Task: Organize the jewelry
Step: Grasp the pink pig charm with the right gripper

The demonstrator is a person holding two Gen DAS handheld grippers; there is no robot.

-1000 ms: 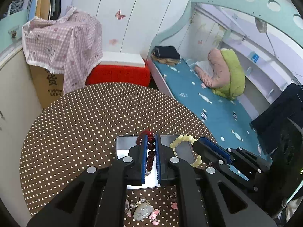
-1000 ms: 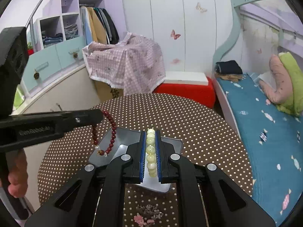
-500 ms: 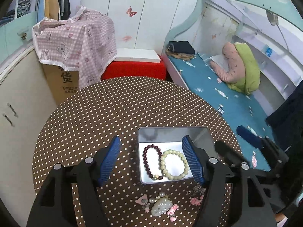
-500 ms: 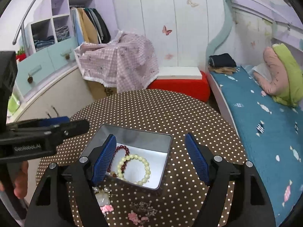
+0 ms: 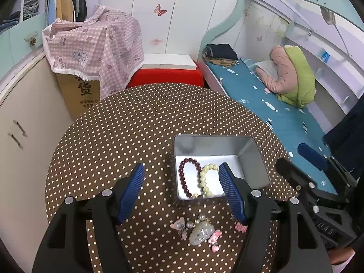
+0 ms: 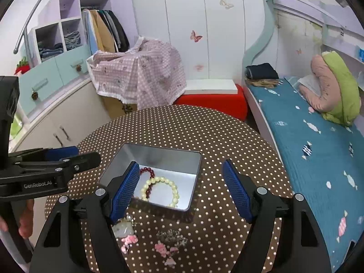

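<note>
You have two bracelets already in the metal tin: the dark red bracelet and the pale yellow bracelet lie flat on its floor, side by side and touching, the yellow one partly over the red one in the right wrist view. That part of the sorting looks done.

What is left sits on the polka-dot desk just in front of the tin's near wall: a pale stone pendant with pearls, small pink charms around it, and, in the right wrist view, a dark metallic piece with more pink bits beside it. I judge you are roughly halfway through.

Your left hand-held gripper is spread wide and carries nothing; it hangs over the tin's near-left corner. Your right hand-held gripper is likewise wide apart and empty, over the tin's near edge.

The tin's long axis runs left to right across the left wrist view, open face up. The red bracelet is an oval stretched away from you; the yellow one is nearer round. The pendant lies flat, with its long axis running slightly diagonally, its top towards the tin.
</note>
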